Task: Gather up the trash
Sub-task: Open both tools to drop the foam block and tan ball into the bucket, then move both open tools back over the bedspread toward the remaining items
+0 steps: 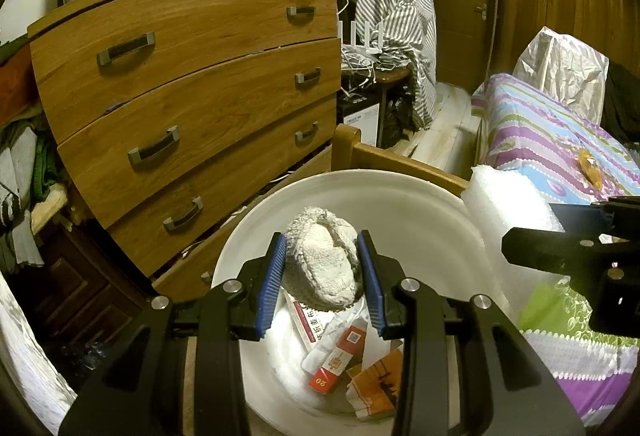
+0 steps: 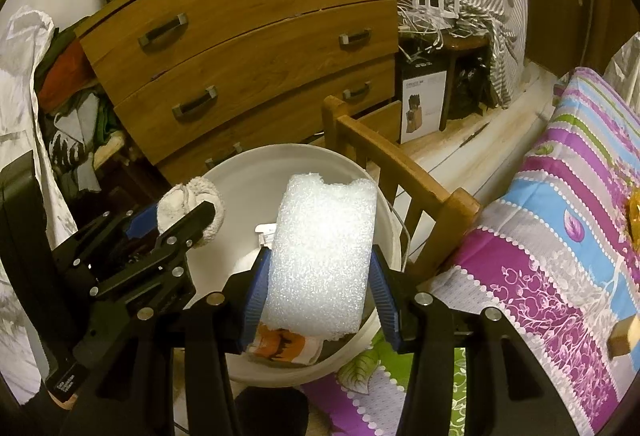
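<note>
Bucket (image 1: 420,204) half hidden: left hand-held gripper (image 1: 325,278) clamps rag (image 1: 324,264), right (image 2: 320,286) apparently foam (image 2: 324,252).

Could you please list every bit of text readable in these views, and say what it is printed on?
"20": red packet in the white bucket.
Chinese characters on the white-and-red box in the bucket: too blurred to read.
Small print on the white carton by the dresser: too small.
White label on the left gripper body: too blurred.
</note>
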Demonstrator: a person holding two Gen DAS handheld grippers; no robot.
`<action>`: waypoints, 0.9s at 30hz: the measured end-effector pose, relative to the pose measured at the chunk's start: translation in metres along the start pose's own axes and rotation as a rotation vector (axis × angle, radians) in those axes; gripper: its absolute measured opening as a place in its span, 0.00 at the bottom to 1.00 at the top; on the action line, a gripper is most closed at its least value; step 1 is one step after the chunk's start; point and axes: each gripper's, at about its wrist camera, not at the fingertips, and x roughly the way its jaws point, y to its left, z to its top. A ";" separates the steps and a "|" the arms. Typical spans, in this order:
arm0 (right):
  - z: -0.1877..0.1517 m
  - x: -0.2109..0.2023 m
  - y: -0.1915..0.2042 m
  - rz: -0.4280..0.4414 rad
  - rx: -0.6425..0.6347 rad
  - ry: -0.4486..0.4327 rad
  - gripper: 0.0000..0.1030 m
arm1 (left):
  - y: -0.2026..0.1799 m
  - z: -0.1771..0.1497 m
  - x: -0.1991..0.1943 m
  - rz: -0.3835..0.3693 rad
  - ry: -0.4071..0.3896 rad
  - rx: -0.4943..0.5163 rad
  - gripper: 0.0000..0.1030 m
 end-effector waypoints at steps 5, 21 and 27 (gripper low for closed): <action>0.001 0.000 0.003 0.002 -0.005 0.000 0.48 | -0.001 0.000 0.002 -0.004 0.007 0.002 0.34; 0.007 0.002 0.010 0.003 -0.043 -0.010 0.59 | 0.001 -0.003 0.002 0.026 -0.009 0.022 0.61; 0.004 0.002 0.007 -0.003 -0.031 -0.012 0.59 | 0.004 -0.003 0.002 0.036 -0.010 0.018 0.61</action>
